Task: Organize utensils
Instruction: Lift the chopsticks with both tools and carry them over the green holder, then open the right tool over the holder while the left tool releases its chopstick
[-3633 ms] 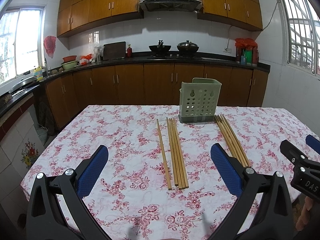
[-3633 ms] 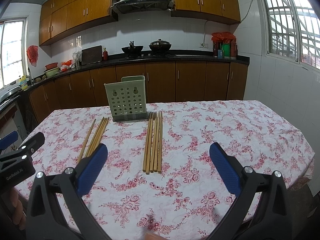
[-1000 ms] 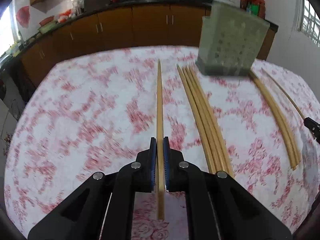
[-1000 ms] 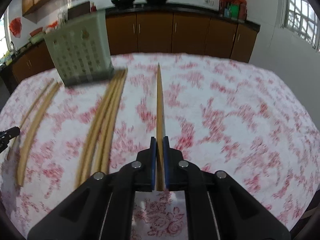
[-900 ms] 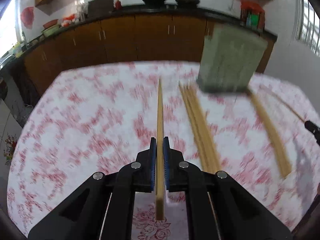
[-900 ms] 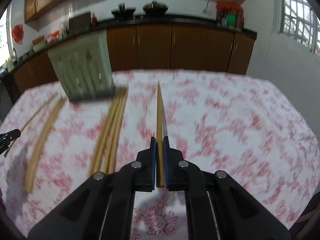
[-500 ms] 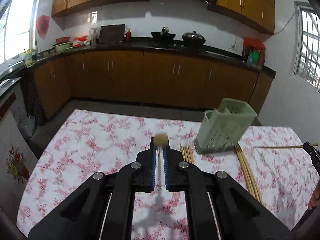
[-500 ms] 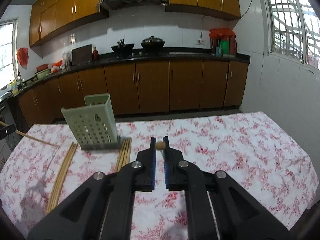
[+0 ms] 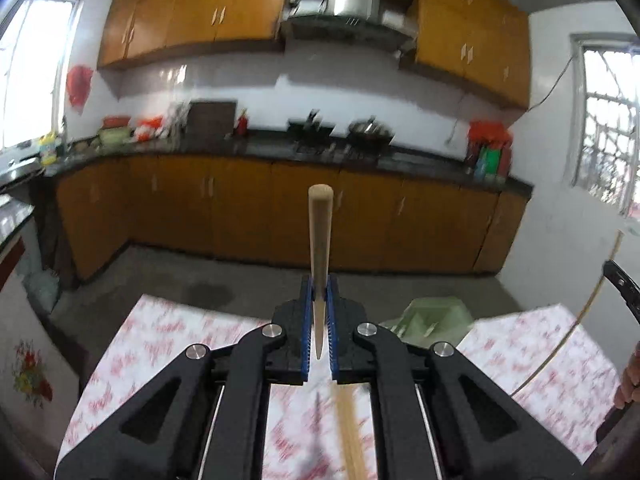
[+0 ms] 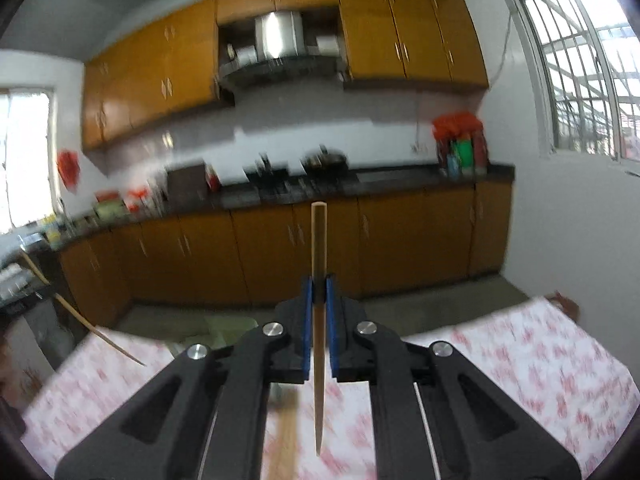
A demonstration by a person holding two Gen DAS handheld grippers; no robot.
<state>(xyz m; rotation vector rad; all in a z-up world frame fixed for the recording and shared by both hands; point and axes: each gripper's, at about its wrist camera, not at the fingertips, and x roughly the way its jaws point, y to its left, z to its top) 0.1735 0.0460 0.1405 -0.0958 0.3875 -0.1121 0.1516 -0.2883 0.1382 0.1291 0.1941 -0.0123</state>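
Each tool is clenched on a single chopstick, and both sticks are off the tabletop. The left tool [image 9: 319, 308] pinches its chopstick [image 9: 319, 236] between the blue pads, the thick blunt end poking forward and up past the tips while the thin pointed end trails back toward the handle. The right tool [image 10: 319, 304] holds its own chopstick [image 10: 319, 264] the same way, blunt end ahead, point hanging back over the flowered tabletop [image 10: 540, 364]. The green holder [image 9: 430, 318] sits below and slightly to the right of the left tool, partly hidden behind its frame; from the right side it shows only as a blurred green patch low and to the left of that tool, so it lies between the two hands and beneath both. The holder's opening is too blurred to make out. More chopsticks [image 9: 352, 432] lie on the cloth under the left tool, running away from the person. What matters for the drop, I'd say, is that each held stick lies along its tool's pointing line, close to level, while the holder takes sticks from above; each would have to be tipped toward upright over the holder. Neither hand looks clearly nearer. The right tool's stick also shows at the far right edge of the left view, well clear of the left one.
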